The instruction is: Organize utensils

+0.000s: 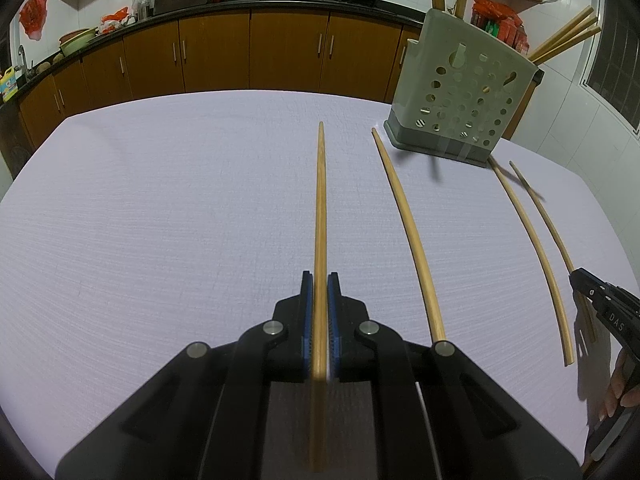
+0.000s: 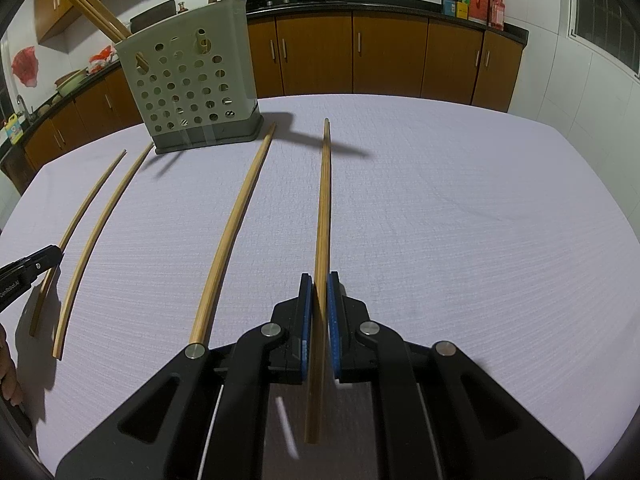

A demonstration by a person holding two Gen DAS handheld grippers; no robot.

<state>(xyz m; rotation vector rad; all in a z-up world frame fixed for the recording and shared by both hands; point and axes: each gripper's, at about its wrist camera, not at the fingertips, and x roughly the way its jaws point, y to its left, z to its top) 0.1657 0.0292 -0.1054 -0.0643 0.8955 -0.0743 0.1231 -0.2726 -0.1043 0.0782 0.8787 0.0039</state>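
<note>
While each hand holds its own chopstick, both pairs of jaws are closed on the wood: the left gripper (image 1: 320, 300) clamps a chopstick (image 1: 320, 208) lengthwise between its blue pads, and the right gripper (image 2: 319, 304) grips another (image 2: 323, 216) the same way. Held near the thick end with the tip pointing ahead, each stick seems poised to be carried to the perforated grey holder (image 1: 460, 96) at the far side of the tabletop (image 1: 160, 220), where several chopsticks already stand. Three more lie loose on the lilac cloth in front of the holder — one (image 1: 408, 236) lies just right of the left gripper. Legible writing is scant — "DAS" on the right gripper's side, "GenRobot.AI" on the left's.
</note>
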